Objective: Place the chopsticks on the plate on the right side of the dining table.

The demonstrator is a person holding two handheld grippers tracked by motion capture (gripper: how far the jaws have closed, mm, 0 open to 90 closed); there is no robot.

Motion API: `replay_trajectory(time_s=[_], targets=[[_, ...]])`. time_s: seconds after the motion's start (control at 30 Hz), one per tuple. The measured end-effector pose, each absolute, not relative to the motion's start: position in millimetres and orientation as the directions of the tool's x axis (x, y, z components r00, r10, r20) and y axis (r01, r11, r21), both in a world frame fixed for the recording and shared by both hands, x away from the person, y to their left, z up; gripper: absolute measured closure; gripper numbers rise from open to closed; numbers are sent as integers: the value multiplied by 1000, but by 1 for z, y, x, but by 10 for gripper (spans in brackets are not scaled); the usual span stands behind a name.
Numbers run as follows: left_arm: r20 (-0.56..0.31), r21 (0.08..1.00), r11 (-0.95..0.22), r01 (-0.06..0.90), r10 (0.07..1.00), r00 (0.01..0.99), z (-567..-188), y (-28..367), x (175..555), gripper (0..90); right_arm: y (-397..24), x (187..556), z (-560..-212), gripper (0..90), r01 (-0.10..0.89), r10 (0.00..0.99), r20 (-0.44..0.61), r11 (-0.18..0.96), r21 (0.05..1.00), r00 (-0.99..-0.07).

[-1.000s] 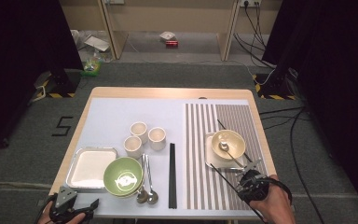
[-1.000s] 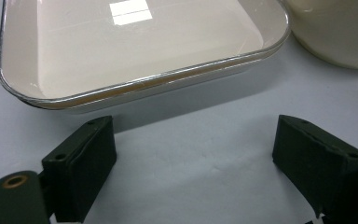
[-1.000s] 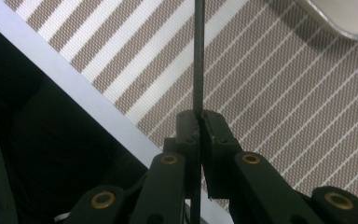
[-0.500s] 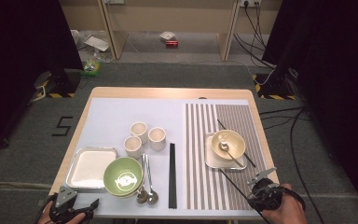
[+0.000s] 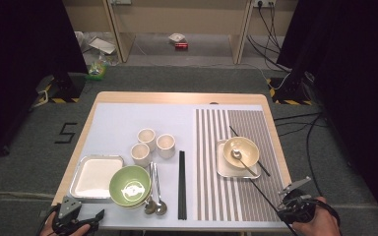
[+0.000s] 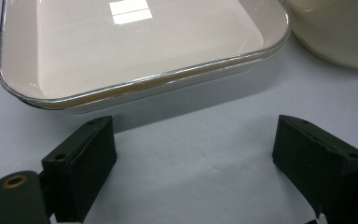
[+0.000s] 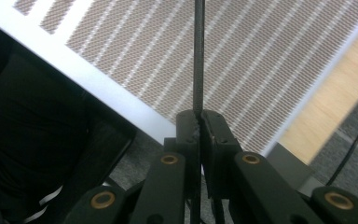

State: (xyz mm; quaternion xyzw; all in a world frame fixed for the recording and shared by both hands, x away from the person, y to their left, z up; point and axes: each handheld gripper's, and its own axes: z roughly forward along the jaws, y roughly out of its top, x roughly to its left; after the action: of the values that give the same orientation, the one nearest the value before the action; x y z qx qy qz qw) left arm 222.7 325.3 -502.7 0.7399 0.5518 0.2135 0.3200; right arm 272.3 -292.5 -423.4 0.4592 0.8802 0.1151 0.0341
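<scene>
**Right now, one chopstick pinched at the table's near right corner**

Nearest to us, our right gripper [image 5: 295, 207] sits at the near right corner of the table, its jaws closed tight on a thin black chopstick [image 7: 198, 56]. In the right gripper view the stick runs straight up from between the pads over the striped mat [image 7: 242, 60]. In the high view it slants from the gripper toward the middle of that mat.

At the near left corner, our left gripper [image 5: 74, 221] rests with its jaws wide apart and nothing between them. Just beyond those jaws lies the white tray [image 6: 121, 51], with the green bowl [image 5: 130, 185] beside it.

Farther on, a second chopstick [image 5: 248, 152] lies under the beige bowl [image 5: 241, 150], which stands on a square plate [image 5: 224, 167]. Three cups [image 5: 147, 136] stand near the table's middle.
</scene>
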Motion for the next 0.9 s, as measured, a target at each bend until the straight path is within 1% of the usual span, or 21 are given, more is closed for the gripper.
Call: replay_trajectory(time_s=[0.03,0.17,0.23,0.43,0.5,0.67,0.8,0.83,0.9], targets=[[-37,708,-186,681,953,299,-503,325,223,121,-294,273,-423,864,808,826,31,542,231,-563],[-38,710,-186,679,953,300,-503,325,223,121,-304,277,-420,864,826,844,34,515,231,-536],[-36,708,-186,681,954,299,-503,325,223,121,-309,282,-419,864,825,846,19,514,234,-532],[-37,708,-187,681,953,299,-503,325,223,121,-315,293,-418,864,851,872,15,474,224,-490],[-38,711,-184,679,954,299,-503,325,223,121,-317,297,-417,864,845,866,9,484,226,-499],[-37,709,-186,680,953,300,-503,325,223,120,-320,303,-411,864,865,887,9,448,226,-462],[-36,707,-187,682,954,299,-502,325,223,120,-324,312,-407,864,864,890,0,443,239,-456],[-36,708,-186,681,954,298,-503,325,223,120,-323,314,-406,864,870,894,11,433,238,-448],[-37,710,-185,680,954,299,-503,325,223,120,-324,320,-404,864,862,891,-4,441,250,-454]])
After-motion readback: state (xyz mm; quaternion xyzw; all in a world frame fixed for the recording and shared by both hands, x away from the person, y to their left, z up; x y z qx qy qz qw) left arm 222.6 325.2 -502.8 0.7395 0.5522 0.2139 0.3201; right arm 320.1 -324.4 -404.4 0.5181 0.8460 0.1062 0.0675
